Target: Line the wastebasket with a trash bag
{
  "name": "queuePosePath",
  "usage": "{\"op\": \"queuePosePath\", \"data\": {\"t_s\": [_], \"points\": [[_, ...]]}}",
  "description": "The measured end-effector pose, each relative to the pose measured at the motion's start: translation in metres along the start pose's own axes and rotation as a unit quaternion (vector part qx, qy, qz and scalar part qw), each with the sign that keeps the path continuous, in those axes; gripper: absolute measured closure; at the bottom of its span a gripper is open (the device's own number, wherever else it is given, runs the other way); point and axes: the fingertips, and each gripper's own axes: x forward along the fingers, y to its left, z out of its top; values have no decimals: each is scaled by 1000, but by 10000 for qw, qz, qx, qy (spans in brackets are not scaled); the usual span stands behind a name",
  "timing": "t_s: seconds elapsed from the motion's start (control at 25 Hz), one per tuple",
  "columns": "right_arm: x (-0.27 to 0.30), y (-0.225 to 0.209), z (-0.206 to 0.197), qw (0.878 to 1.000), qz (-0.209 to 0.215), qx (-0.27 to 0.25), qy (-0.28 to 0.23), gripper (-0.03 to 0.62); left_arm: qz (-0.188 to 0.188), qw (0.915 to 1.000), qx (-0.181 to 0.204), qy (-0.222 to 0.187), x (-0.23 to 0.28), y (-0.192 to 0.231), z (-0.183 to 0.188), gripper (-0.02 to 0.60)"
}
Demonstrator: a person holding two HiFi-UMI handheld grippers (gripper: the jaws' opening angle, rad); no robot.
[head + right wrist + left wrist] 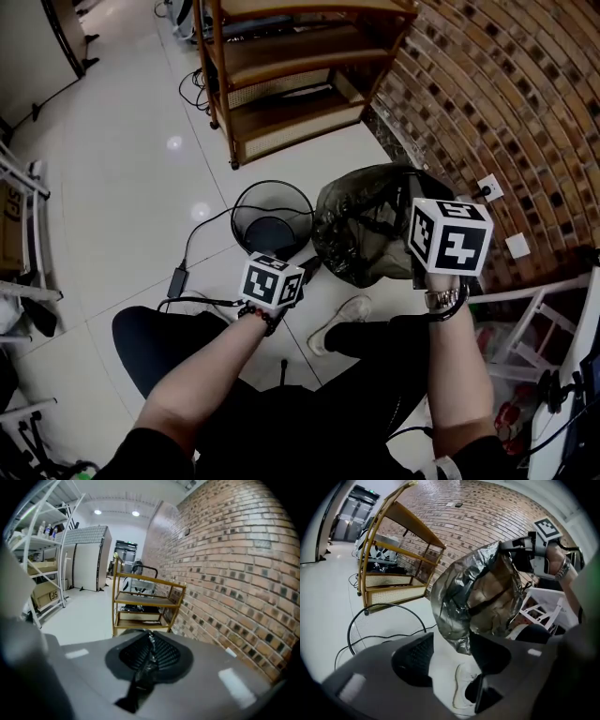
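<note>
Early stage. The trash bag (pixel 361 225) is unfolded and puffed out in the air, not in the wastebasket (pixel 273 184). The wastebasket stands bare on the floor with no liner on its rim. Judged left to do: find and spread the bag's mouth, lower the bag in, fold its edge over the rim.

Right gripper (pixel 150 651): jaws closed together on a thin twist of the bag's film. The strip runs out between the pads toward the camera. All the bag's weight seems to hang from this 1 grip, with the bulk below and to the left of this gripper.

Left gripper (pixel 451 653): jaws roughly half apart. The crumpled lower end of the bag hangs right at the tips, in the gap between the 2 pads, but neither pad looks pressed on it. So it holds nothing.

Wastebasket is ahead of and below the left gripper, slightly to its left. It lies to the left of the right gripper and well below it.

Pose: both forearms reach forward from the person, over the knees. The right hand is held higher, gripper tipped a bit down toward the brick wall (pixel 506 103). The left hand is lower, near the wastebasket's near rim, and points forward-down at the bag's bottom.

A cable (pixel 202 230) runs on the floor left of the left gripper.
</note>
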Motion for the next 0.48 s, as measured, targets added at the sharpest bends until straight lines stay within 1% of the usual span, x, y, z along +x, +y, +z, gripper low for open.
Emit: {"op": "queuePosePath", "data": {"t_s": [0.16,0.28,0.44,0.48], "points": [[-7,8,24,9997,154,-69,-183,574,29,9999,-100,-49,4,2,3,364],[-13,15,43,9990,294,-99,-319,574,44,9996,-268,-123,4,6,8,364],[-18,26,63,9978,490,-76,-449,574,55,9986,-419,-318,-2,11,19,364],[-19,29,67,9975,533,-63,-466,574,41,9983,-445,-386,-6,11,23,373]]}}
